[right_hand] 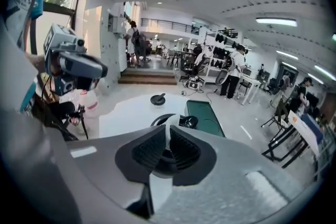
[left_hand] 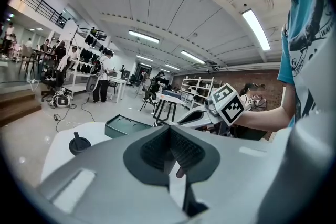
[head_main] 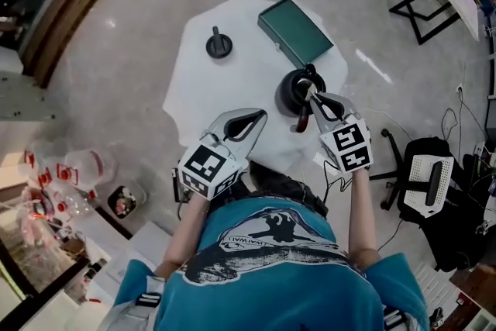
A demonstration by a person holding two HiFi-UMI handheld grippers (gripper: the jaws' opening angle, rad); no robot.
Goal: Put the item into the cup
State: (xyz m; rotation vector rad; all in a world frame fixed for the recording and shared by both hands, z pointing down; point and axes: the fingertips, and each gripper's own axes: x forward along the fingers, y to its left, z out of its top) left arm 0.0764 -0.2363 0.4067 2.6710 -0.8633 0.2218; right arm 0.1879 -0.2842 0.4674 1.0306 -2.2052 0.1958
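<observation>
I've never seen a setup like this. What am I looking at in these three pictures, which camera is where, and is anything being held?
There is no robot here. A person holds a two-jaw tool in each hand. The head view looks steeply down from the person's head and shows the left tool and the right tool. The other two pictures come from cameras riding on each tool, looking along its jaws. On the white table are a black cup, a green tray, a black knobbed lid and, beside the cup, a dark reddish stick-like item. The left tool's jaws are shut on nothing. The right tool hangs over the cup, its jaws close together with a thin pale sliver between them. I cannot tell what that sliver is.
</observation>
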